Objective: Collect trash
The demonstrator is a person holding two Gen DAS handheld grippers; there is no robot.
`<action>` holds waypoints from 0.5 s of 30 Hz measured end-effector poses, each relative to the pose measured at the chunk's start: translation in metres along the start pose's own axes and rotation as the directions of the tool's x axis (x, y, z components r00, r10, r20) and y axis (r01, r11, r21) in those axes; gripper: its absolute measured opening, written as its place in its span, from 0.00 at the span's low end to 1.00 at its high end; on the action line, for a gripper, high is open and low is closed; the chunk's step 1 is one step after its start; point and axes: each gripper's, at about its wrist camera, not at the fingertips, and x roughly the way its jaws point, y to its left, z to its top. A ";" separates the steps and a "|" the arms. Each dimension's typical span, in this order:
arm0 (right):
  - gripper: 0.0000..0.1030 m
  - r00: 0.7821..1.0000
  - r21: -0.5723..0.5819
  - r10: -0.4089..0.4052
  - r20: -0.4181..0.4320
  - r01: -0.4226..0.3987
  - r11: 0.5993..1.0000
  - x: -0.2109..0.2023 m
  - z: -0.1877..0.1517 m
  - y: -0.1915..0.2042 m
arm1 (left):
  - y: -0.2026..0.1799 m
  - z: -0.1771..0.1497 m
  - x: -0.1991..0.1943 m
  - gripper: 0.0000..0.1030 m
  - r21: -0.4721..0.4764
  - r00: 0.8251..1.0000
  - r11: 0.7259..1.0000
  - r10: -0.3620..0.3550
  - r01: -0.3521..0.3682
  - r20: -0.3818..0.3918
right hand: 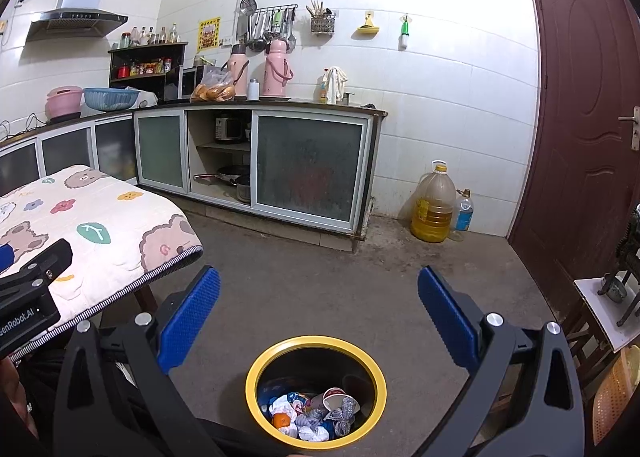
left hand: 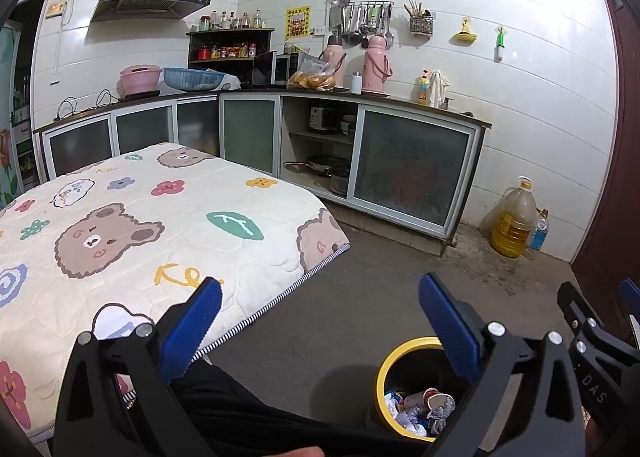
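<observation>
Trash (right hand: 316,415) sits in the yellow-rimmed bin (right hand: 256,369) on the floor right below your right gripper (right hand: 318,313): crumpled paper, a paper cup, foil, one orange, too jumbled to count. You hold both tools empty with fingers spread wide, the left gripper (left hand: 320,317) over the edge of the table (left hand: 120,225). The bear-print cover looks bare, and no loose litter shows on the floor, so collecting seems nearly or fully finished. Farther off, one oil jug (right hand: 434,203) and one small bottle (right hand: 464,215) stand by the door (right hand: 580,97); two pink flasks (right hand: 278,69) wait on the counter.
</observation>
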 end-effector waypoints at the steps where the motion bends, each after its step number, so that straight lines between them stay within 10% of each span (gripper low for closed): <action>1: 0.92 1.000 0.000 0.000 -0.001 0.000 1.000 0.000 0.000 0.001 | 0.000 0.000 0.000 0.92 -0.001 1.000 1.000 -0.001 0.001 -0.001; 15: 0.92 1.000 0.000 0.002 -0.011 -0.002 1.000 0.004 -0.004 -0.001 | 0.001 -0.001 0.001 0.92 -0.006 1.000 1.000 -0.003 0.003 -0.011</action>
